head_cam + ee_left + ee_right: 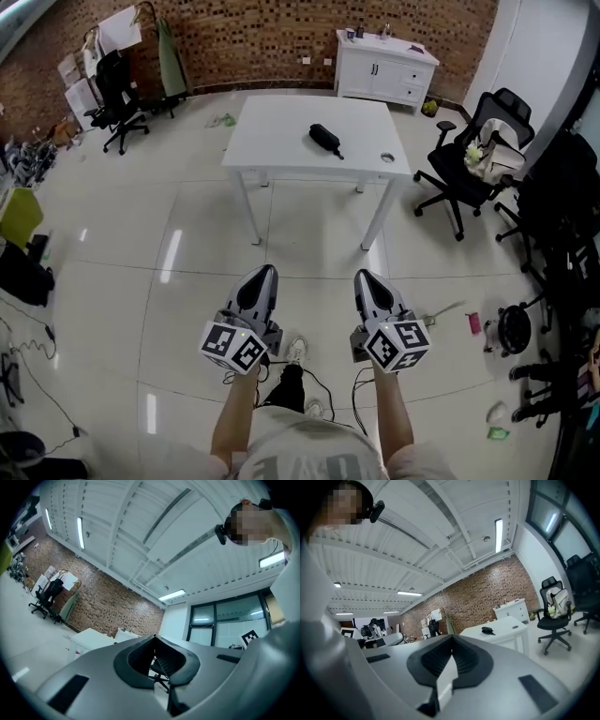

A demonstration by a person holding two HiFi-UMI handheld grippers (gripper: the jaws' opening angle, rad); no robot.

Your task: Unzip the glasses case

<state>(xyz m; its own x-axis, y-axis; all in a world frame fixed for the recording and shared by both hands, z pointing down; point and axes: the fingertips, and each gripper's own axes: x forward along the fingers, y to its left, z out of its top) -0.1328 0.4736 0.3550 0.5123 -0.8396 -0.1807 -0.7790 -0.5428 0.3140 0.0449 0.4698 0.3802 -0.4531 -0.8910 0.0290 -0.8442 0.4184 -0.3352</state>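
Both grippers were out over the floor on the near side of the table, well apart from it and touching nothing.

Left gripper (264,272): jaws together and empty. Its own view (154,638) showed the tips meeting, with only a thin sliver of gap lower down. Right gripper (365,276): same, jaws closed on nothing, tips meeting in its own view (451,637). Both pointed away toward the table (272,150), side by side with their marker cubes on the near end.

Glasses case (324,139): black, lying flat on the white tabletop, a bit right of centre and about mid-depth. Its long axis ran diagonally, far-left to near-right. The fat body was at the far-left end, and a thin tail or strap stuck out at the near-right end, pointing toward the table's near-right corner. I couldn't make out the zip line at this range. The right gripper view also caught the case (488,630) as a small dark lump on the table.

A small round item (387,157) sat near the table's near-right corner, apart from the case.

Around the table: a white cabinet (385,67) against the brick wall at the far side, and a black office chair (473,167) to the right.
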